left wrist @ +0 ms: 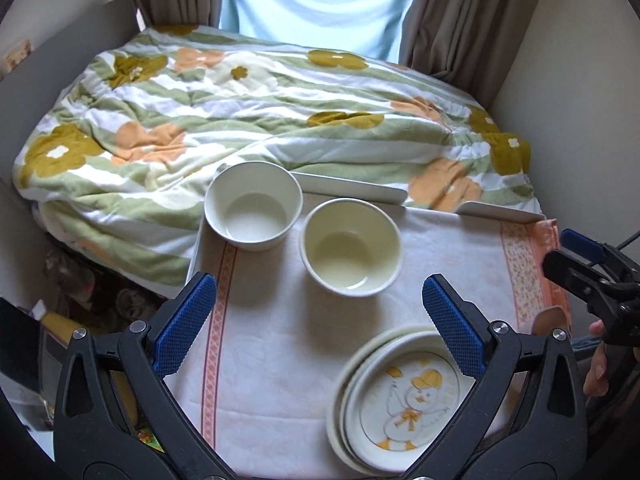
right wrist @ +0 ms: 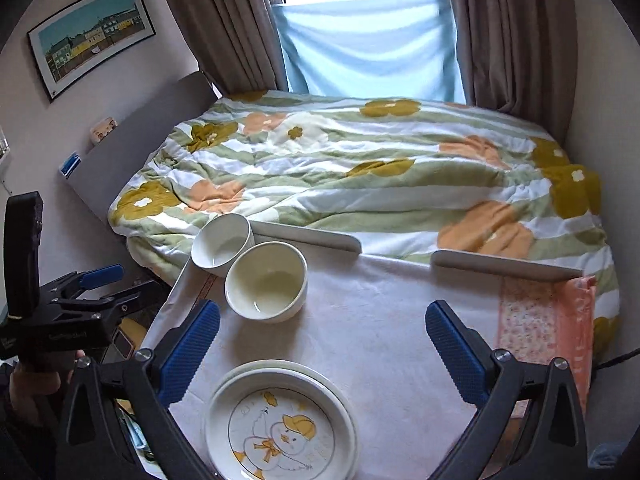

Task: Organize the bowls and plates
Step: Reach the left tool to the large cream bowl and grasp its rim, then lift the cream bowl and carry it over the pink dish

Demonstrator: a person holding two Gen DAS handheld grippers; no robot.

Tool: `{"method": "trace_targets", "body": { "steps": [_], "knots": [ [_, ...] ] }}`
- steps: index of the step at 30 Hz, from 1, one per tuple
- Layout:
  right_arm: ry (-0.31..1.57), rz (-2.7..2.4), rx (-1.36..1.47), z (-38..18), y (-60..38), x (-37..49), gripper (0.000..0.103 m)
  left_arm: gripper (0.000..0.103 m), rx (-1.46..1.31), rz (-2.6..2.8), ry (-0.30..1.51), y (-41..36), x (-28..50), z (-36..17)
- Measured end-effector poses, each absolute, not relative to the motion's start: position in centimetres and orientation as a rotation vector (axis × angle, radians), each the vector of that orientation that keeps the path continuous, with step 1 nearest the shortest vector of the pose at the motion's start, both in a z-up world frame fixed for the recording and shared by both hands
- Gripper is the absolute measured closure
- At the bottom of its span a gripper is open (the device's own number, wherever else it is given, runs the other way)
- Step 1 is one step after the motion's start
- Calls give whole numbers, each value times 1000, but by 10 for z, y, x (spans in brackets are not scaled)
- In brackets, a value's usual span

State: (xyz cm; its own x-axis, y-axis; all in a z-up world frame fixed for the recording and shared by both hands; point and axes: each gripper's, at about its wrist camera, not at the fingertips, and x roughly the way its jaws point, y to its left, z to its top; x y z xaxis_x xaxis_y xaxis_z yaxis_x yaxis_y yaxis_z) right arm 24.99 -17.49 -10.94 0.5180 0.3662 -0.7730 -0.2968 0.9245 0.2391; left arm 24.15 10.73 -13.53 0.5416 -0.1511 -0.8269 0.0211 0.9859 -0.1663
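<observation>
Both tongs hang wide open over the table (left wrist: 280, 360), gripping nothing: left tongs (left wrist: 320, 320), right tongs (right wrist: 322, 344). Two bowls sit at about 11 o'clock, white bowl (left wrist: 253, 210) just behind the cream bowl (left wrist: 351, 246). Stacked plates (right wrist: 280, 420) with a duck print sit at 6 o'clock, near edge.

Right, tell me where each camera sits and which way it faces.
Left wrist: on the left gripper, facing forward over the table toward the bed; its own open fingers, right gripper at the right edge.
Right wrist: on the right gripper, same direction; left gripper at left.
Shared: two bowls, stacked plates, bed, curtains.
</observation>
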Motion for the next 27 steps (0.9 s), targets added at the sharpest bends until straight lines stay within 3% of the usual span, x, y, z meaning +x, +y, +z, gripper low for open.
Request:
{"method": "trace_targets", "body": {
  "steps": [4,5,6,7,8,9,14,15,20,27],
  "knots": [
    [1048,390,85,-150,-144,294,1,4,-203,-133,1066,118,275,-178],
    [1071,387,85,-162,-138,303,6,7,-223,-141,1084,120,283,-190],
    [1102,389,89,-177,-132,312,10,19,-244,-152,1101,122,291,-201],
    [1130,394,96,-190,-128,319,22,34,-265,-161,1121,124,298,-212],
    [1165,397,107,-205,-123,327,33,40,-282,-166,1144,125,305,-223],
    [1193,400,119,-217,-121,331,37,50,-299,-173,1168,123,311,-234],
    [1255,417,145,-248,-107,338,63,69,-298,-211,1221,118,324,-264],
    [1267,421,148,-252,-105,339,69,77,-301,-218,1229,117,326,-268],
    [1295,432,188,-260,-103,341,88,88,-302,-239,1220,114,331,-273],
    [1285,430,156,-256,-97,339,89,88,-240,-237,1200,110,331,-267]
  ]
}}
